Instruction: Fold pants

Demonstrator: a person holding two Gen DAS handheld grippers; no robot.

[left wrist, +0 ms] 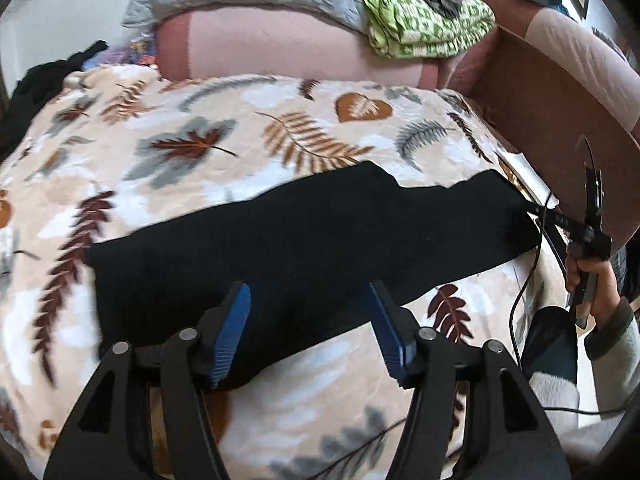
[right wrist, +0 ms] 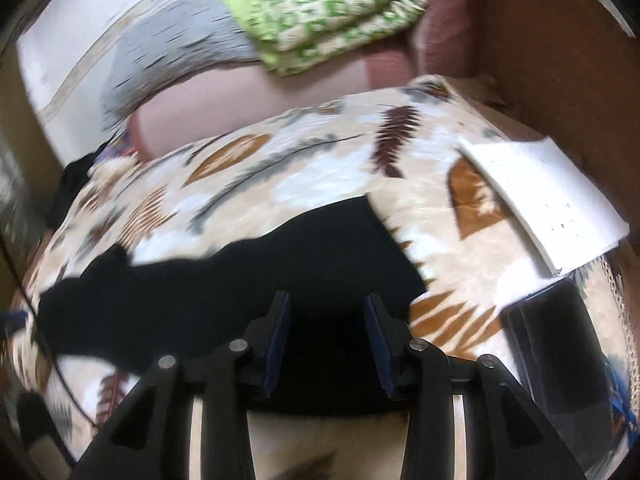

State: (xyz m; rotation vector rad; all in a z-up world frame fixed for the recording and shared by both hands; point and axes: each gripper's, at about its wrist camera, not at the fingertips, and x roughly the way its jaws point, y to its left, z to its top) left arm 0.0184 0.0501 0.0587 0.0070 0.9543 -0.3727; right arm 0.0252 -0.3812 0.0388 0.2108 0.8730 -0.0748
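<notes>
Black pants lie flat in a long band across a leaf-patterned blanket on a bed. My left gripper is open, its blue pads over the near edge of the pants' left half. In the left wrist view the right gripper shows at the pants' right end, held by a hand. In the right wrist view the right gripper is open just above the pants, near their right end. That view is blurred.
A white flat box and a black phone lie on the blanket right of the pants. A brown headboard stands at the right. A pink pillow, grey quilt and green cloth lie at the back.
</notes>
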